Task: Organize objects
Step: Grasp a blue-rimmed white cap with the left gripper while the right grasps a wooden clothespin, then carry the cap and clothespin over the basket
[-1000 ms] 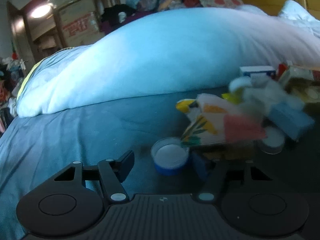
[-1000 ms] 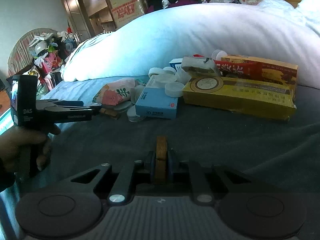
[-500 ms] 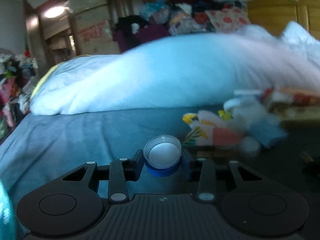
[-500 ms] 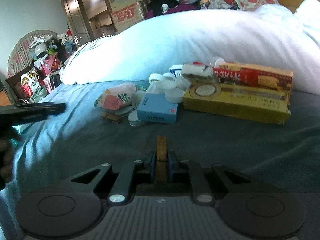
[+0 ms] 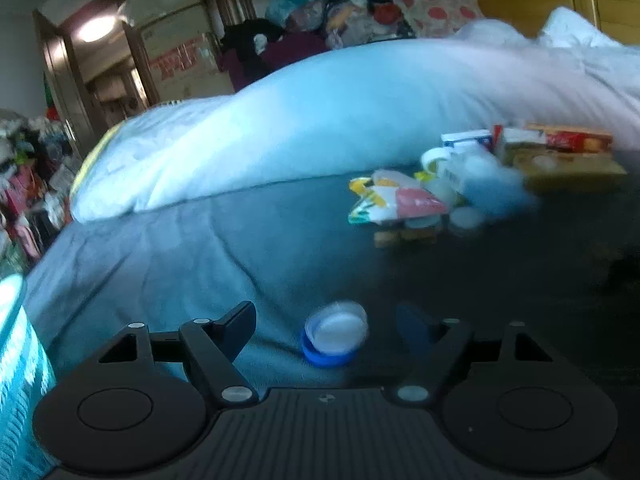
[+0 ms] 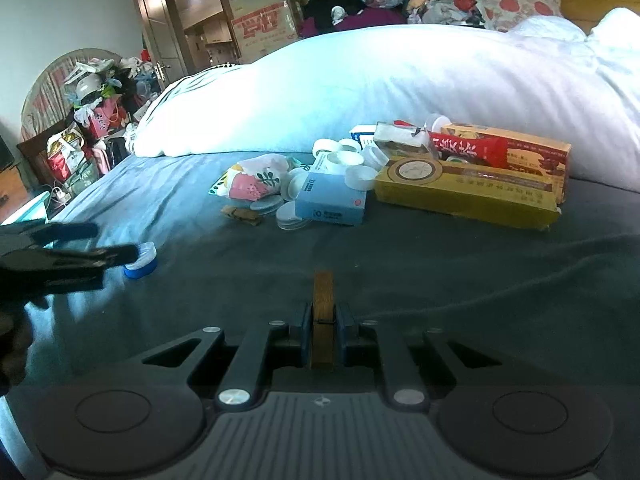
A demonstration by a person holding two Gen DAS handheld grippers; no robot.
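Your left tool (image 5: 326, 322) is spread apart around the blue cap (image 5: 334, 338) on the bed (image 5: 200, 248), not touching. Your right tool (image 6: 323, 332) is clamped on a wooden clothespin (image 6: 323, 300); clutter pile (image 6: 332, 192) at 12 o'clock.

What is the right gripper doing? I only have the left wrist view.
Observer: The right gripper is shut on an upright wooden clip.
Operator: Any other clips? The pile is a blur for me.
Observer: Yes, a loose clip lies flat on the bed, just in front of the floral pouch.
Operator: Is the cap clear of the left fingers?
Observer: From the right wrist view, the cap sits on the bed right at the tip of the open left gripper. I cannot tell whether they touch.
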